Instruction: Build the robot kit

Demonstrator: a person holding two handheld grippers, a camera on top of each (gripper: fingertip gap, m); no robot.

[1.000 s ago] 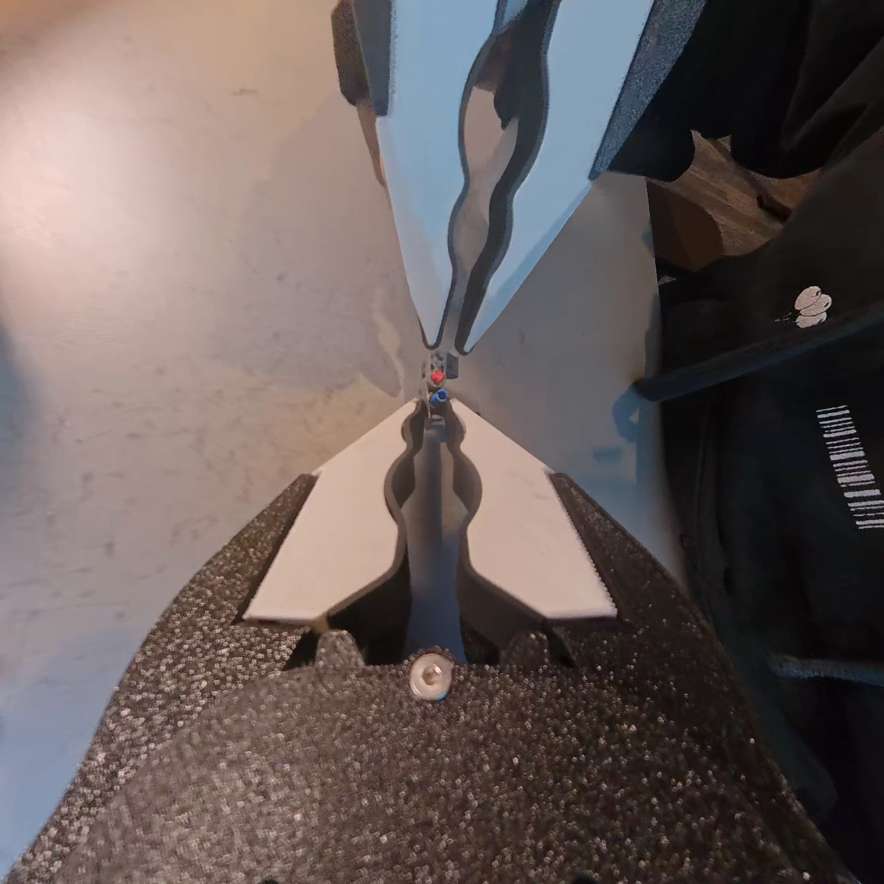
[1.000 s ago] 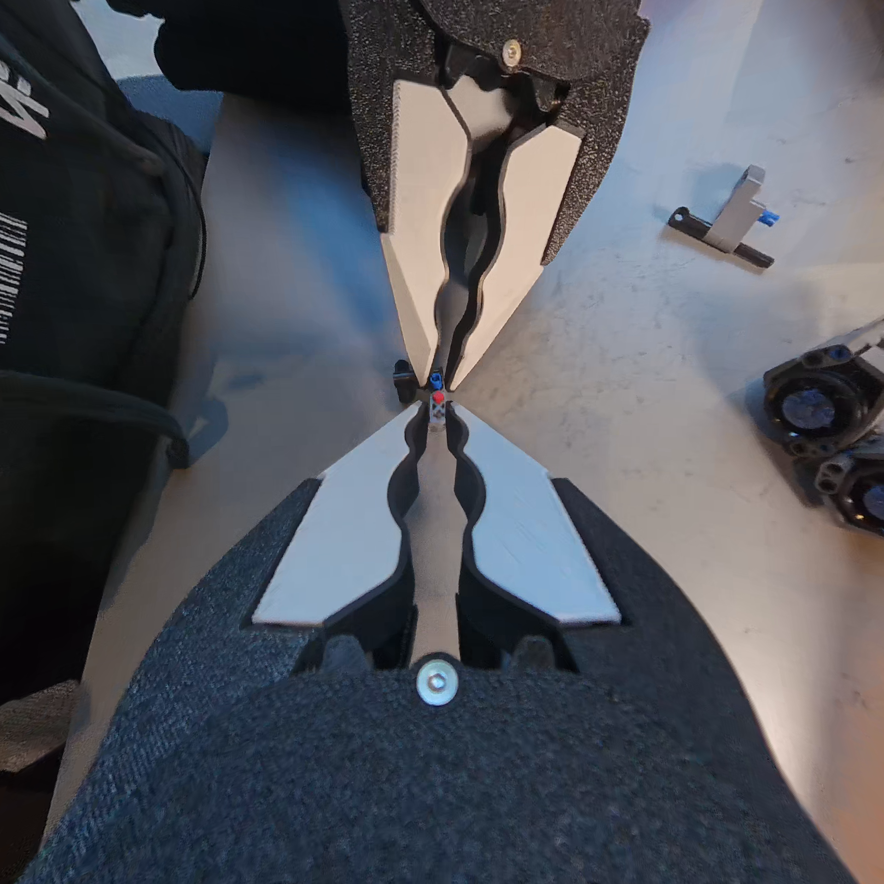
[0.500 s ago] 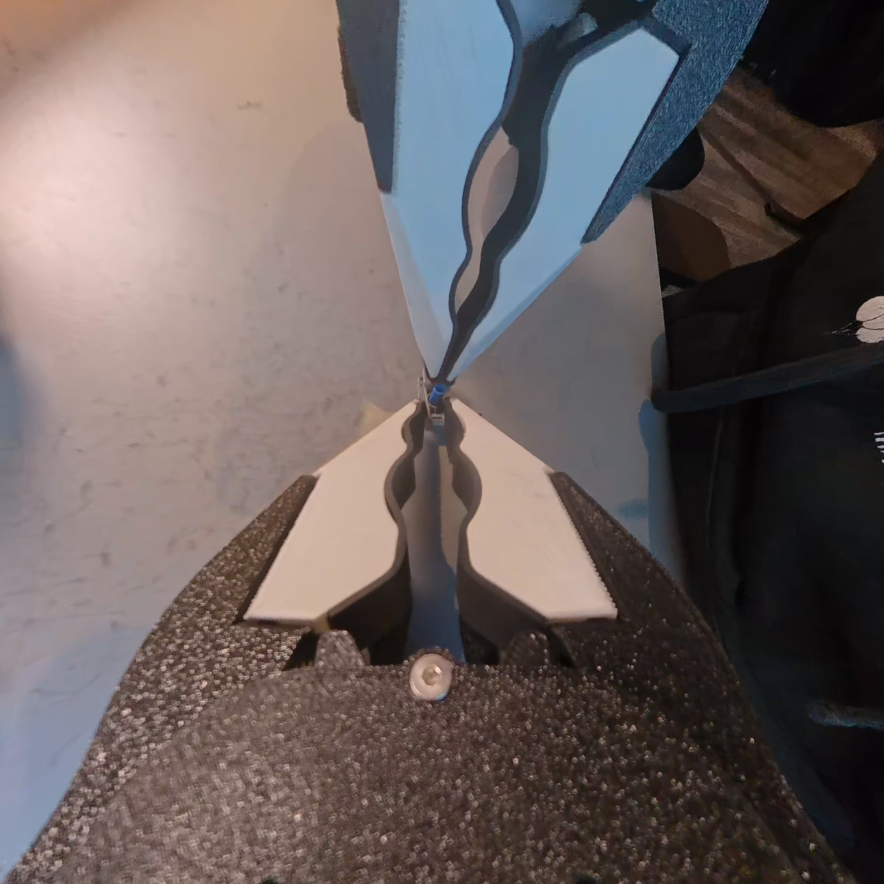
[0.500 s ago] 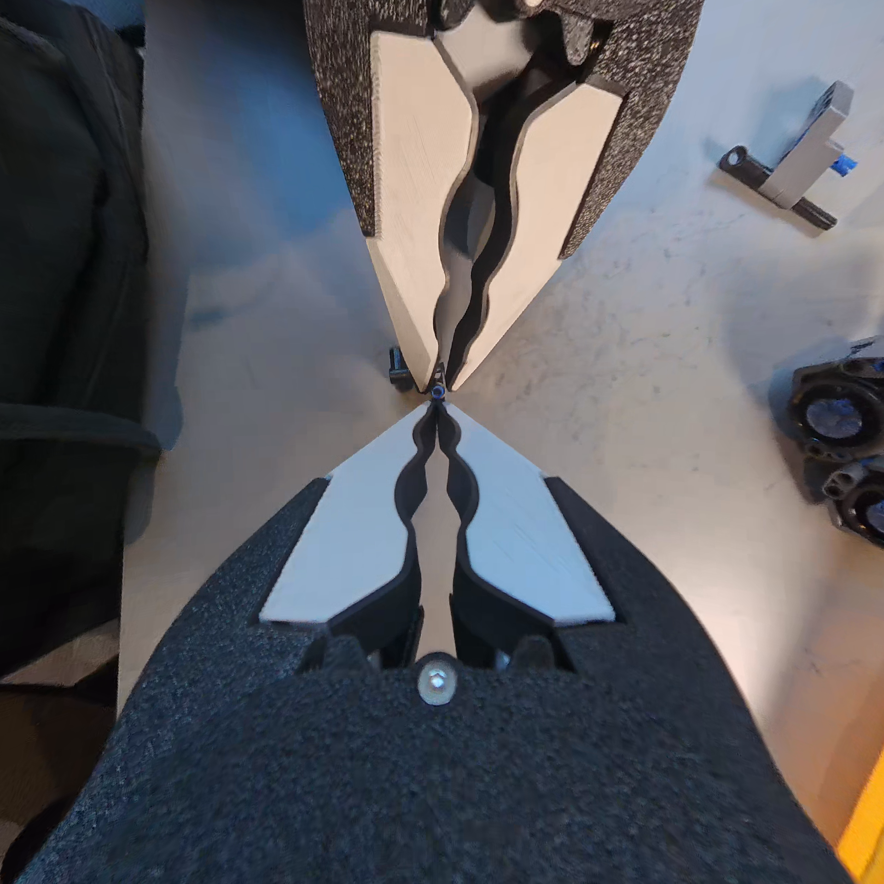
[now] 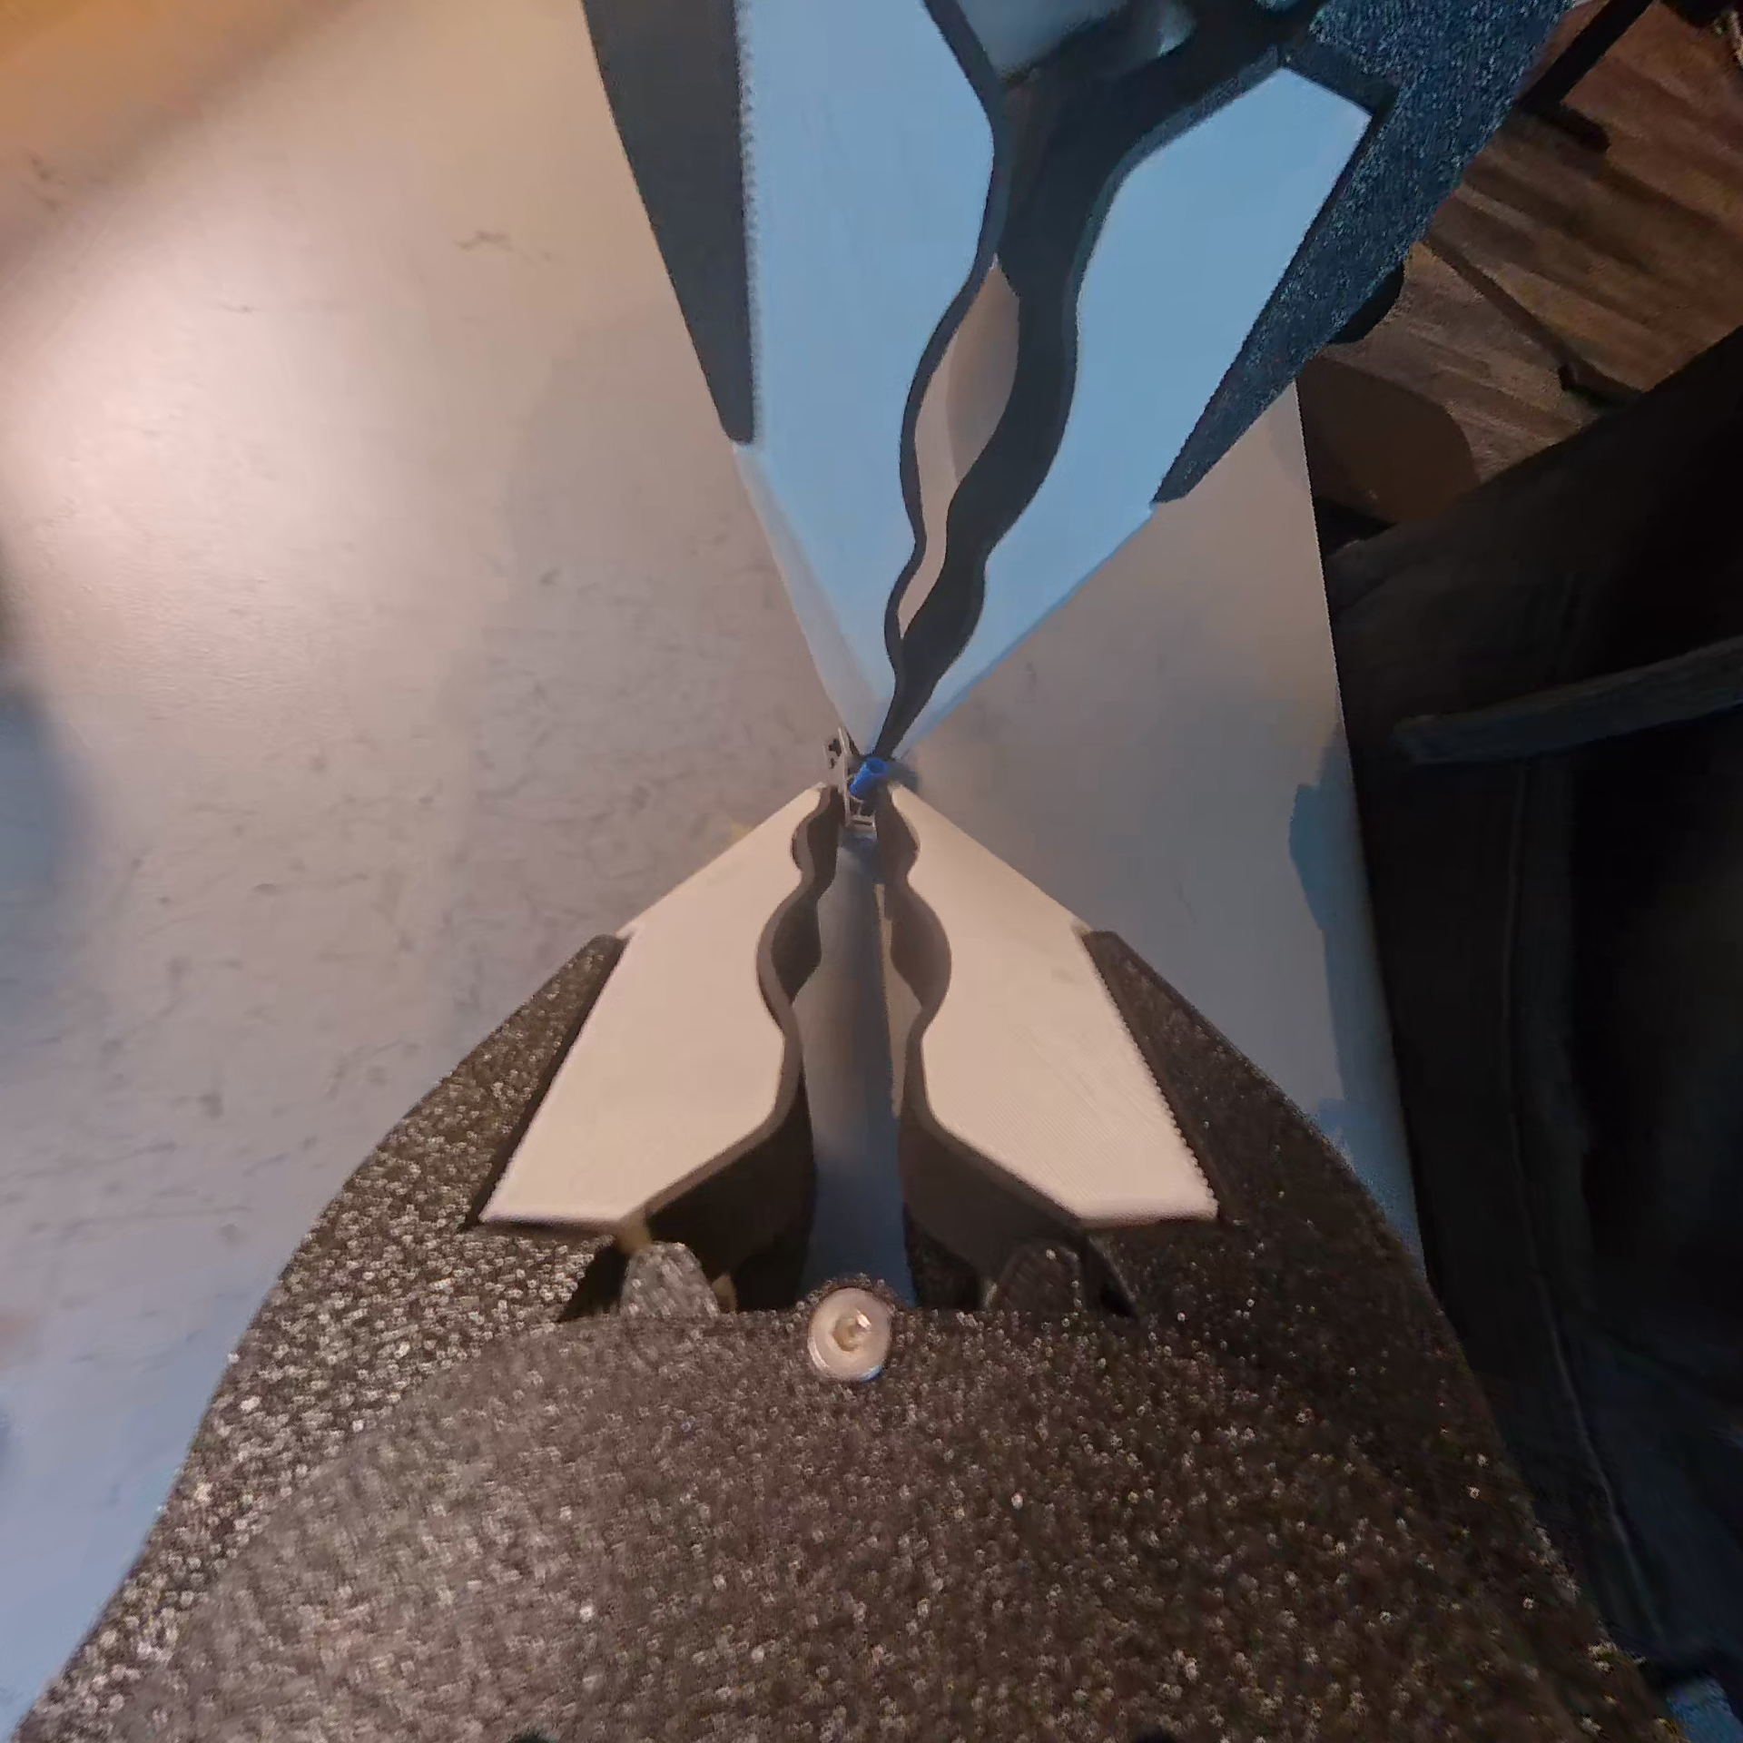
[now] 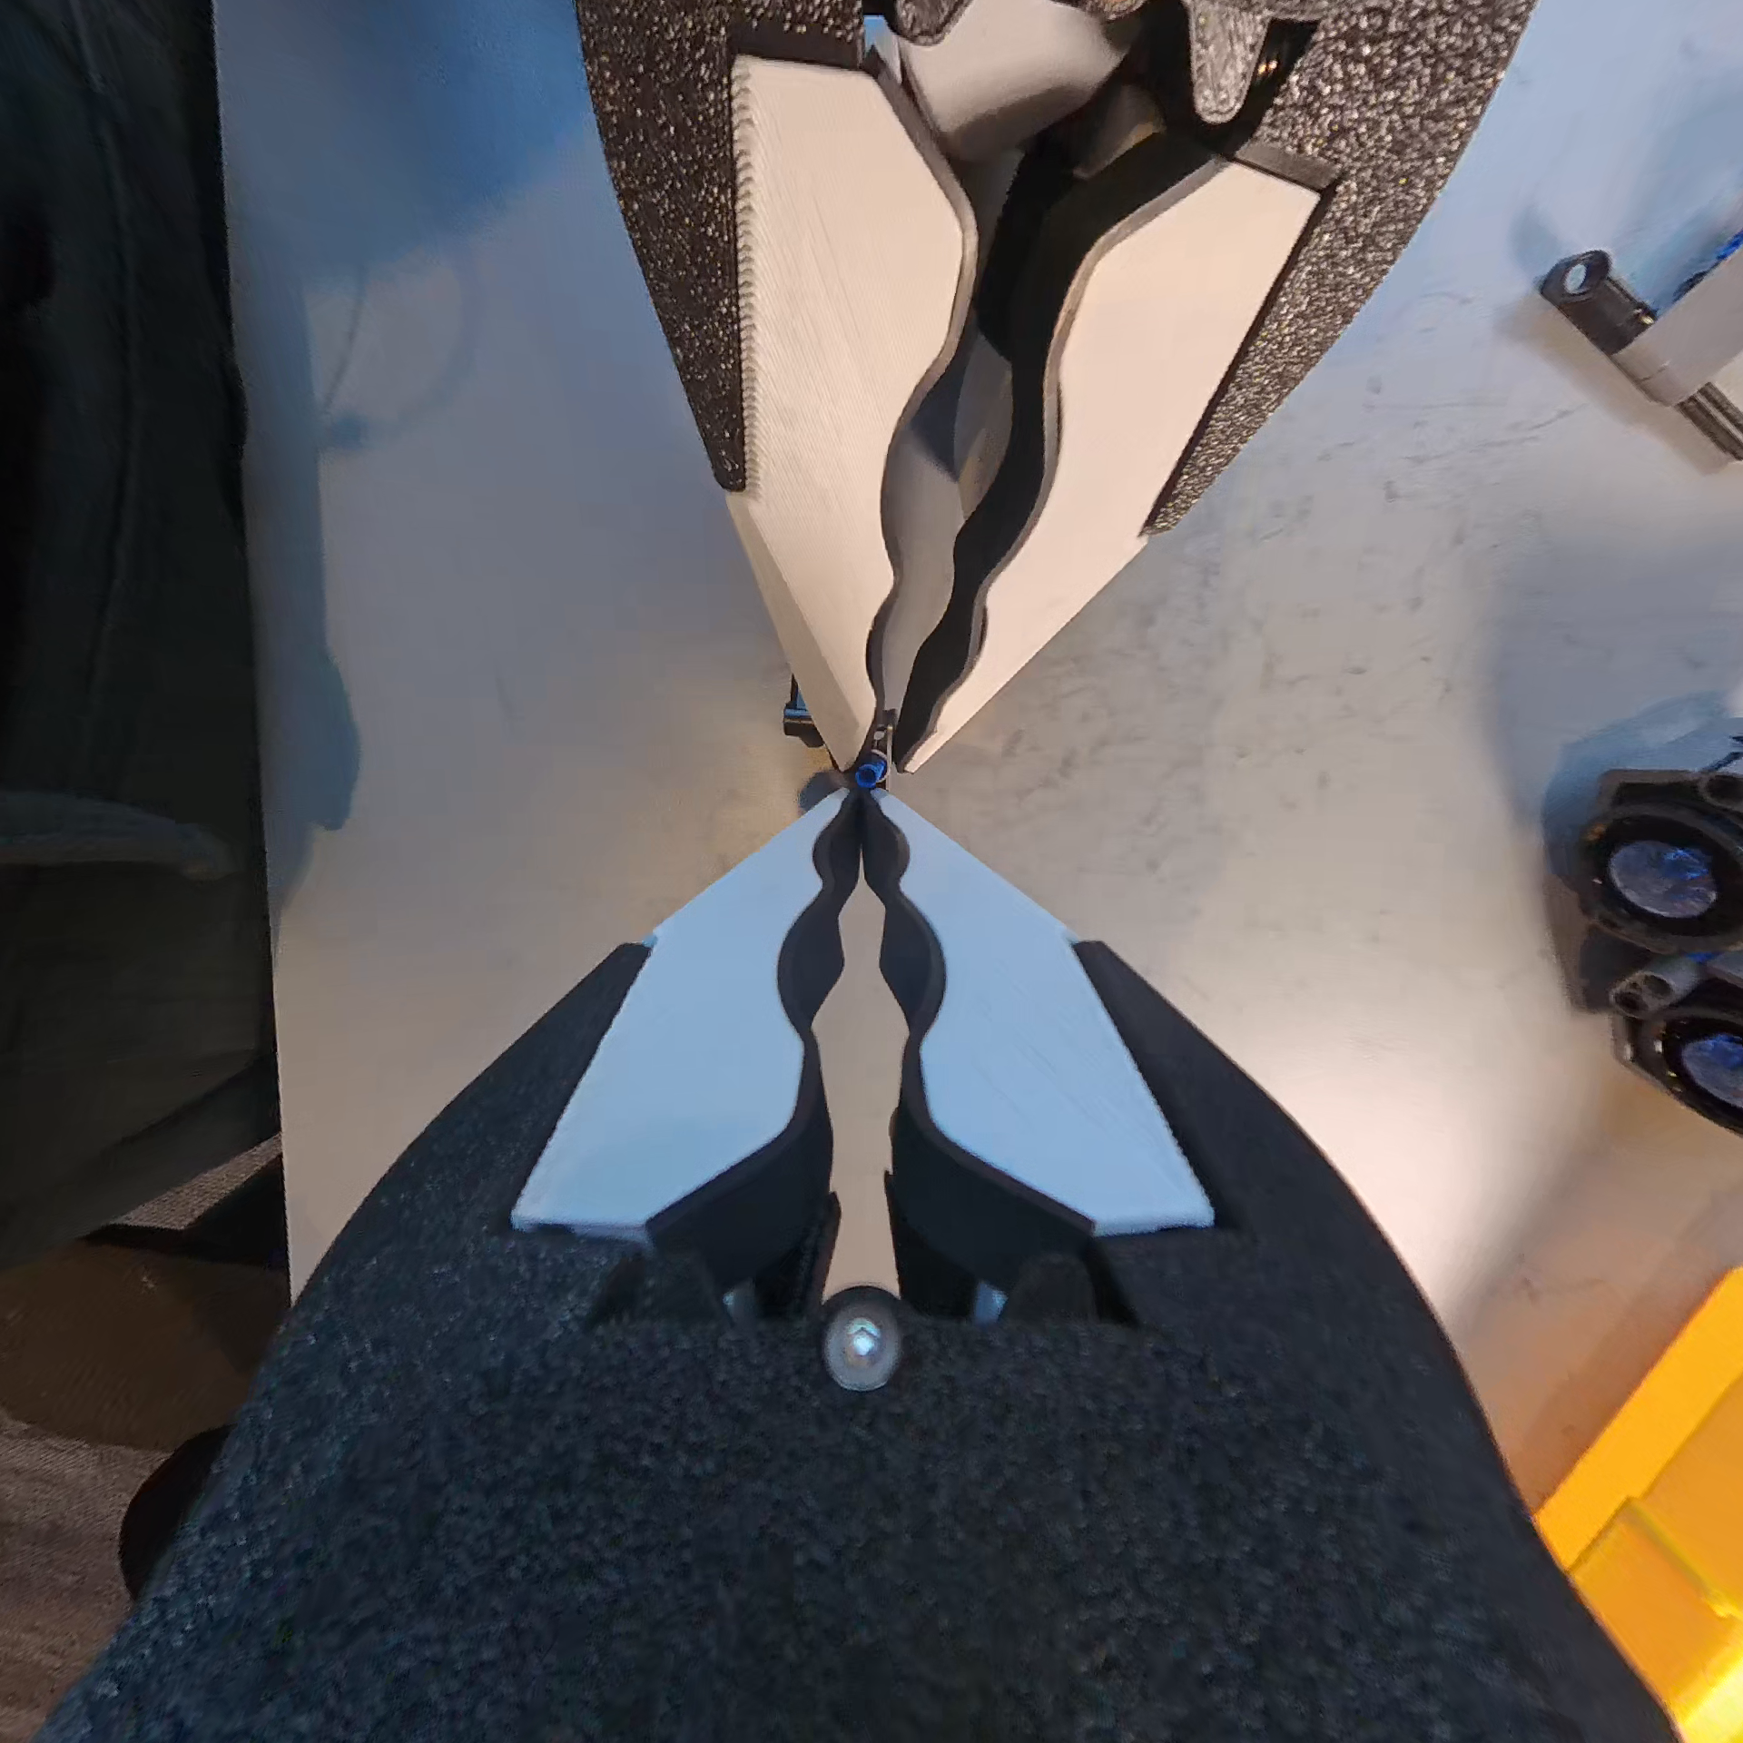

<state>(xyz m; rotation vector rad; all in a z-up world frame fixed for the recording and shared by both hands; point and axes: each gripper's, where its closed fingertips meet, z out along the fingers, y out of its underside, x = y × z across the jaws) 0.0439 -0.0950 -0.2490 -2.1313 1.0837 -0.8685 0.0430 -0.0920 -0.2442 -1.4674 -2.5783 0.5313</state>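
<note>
My left gripper (image 5: 860, 802) is shut on a small grey piece with a blue pin (image 5: 866, 775) sticking out past its tips. My right gripper (image 5: 887, 745) comes in from the top, tip to tip with it, with a small grey perforated piece (image 5: 835, 750) showing at its tips. In the right wrist view my right gripper (image 6: 860, 797) is fully shut, and the blue pin (image 6: 866, 775) sits between its tips and those of the left gripper (image 6: 882, 745). Both are held just above the pale table (image 5: 283, 660).
A small black part (image 6: 797, 722) lies on the table behind the left gripper's tips. A grey-and-black beam (image 6: 1641, 330) lies far right, two black round parts (image 6: 1660, 877) are at the right edge, and a yellow box (image 6: 1660, 1556) is at the lower right. Dark fabric (image 6: 113, 566) hangs past the table's edge. Less than 4 cm separates the two grippers' tips. The grey-and-black beam (image 6: 1641, 330) is about equally far from each gripper, around 15 centimeters.
The two grippers have closed the small gap between them and now meet tip to tip. The red pin seen one second ago no longer shows. Both views have drawn closer.
</note>
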